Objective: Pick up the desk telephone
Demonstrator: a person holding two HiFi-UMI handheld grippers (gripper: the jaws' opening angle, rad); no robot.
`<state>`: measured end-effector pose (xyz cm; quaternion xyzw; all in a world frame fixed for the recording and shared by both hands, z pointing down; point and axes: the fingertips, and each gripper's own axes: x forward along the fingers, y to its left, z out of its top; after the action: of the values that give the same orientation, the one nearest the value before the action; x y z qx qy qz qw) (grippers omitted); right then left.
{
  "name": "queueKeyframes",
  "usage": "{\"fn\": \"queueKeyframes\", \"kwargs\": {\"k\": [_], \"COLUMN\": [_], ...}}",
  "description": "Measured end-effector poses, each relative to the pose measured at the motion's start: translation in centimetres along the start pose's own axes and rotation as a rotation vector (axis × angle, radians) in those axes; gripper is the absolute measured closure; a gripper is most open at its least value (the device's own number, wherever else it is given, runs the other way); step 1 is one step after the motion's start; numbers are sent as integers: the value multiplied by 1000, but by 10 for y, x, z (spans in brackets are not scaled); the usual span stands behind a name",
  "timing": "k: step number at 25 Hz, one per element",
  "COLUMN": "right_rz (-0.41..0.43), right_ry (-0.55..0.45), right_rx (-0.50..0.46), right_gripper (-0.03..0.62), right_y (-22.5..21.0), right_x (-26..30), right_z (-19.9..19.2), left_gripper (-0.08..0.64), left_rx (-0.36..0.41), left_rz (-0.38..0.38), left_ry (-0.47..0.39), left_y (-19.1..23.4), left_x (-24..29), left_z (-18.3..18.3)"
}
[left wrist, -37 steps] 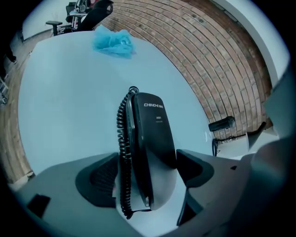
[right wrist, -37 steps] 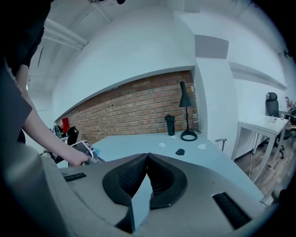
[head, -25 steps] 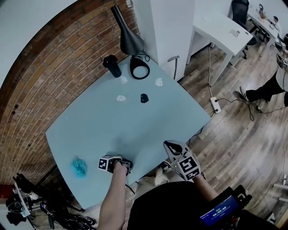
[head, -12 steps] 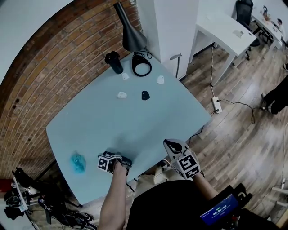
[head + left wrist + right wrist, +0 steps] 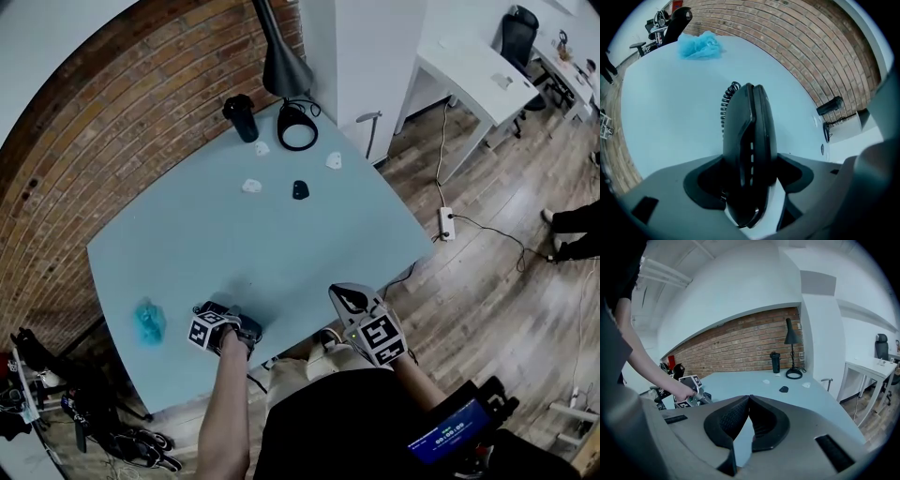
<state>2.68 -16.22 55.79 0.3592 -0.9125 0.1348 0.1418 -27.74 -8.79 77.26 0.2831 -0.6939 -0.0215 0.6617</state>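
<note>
**Left claw clamps the black telephone at the table's near edge**

Head view: a pale blue table stands against a red brick wall. At its near edge, the left gripper, which carries a cube of black-and-white square markers, points steeply down onto the black desk telephone with a coiled cord. A crumpled bright blue piece lies just to the left. The right gripper hangs off the near right edge of the table, apart from the telephone. At the far end are a black desk lamp, a black tumbler, three small white pieces and one small black piece. A small screen at the near right shows pale blue digits too small to read.

Left gripper view: the left gripper has just been closing, and its jaws now press on both sides of the telephone, which fills the gap. The cord curls at its left. No brand or label can be read on it. Whether it is off the table cannot be told.

Right gripper view: the right gripper is closed, its tips touching with nothing between them. Far left, a bare arm holds the left gripper at the table.
</note>
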Motion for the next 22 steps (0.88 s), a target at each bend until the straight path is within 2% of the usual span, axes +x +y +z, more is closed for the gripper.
{"fn": "queueKeyframes", "kwargs": {"k": [9, 12, 16, 22], "right_rz": [52, 51, 57, 41], "right_ry": [13, 14, 18, 17], "right_rx": [-42, -46, -47, -51], "right_gripper": [578, 578, 578, 578], "right_y": [13, 12, 12, 9], "right_x": [5, 5, 6, 4], "right_z": [-3, -2, -2, -5], "left_gripper": [207, 207, 207, 207], "left_rx": [34, 53, 38, 75], "left_rz": [-101, -129, -172, -188], "left_ry": [-6, 17, 21, 11], "left_y": [-3, -6, -7, -7], "left_x": [0, 1, 0, 3], "left_z": [-2, -2, -1, -1]}}
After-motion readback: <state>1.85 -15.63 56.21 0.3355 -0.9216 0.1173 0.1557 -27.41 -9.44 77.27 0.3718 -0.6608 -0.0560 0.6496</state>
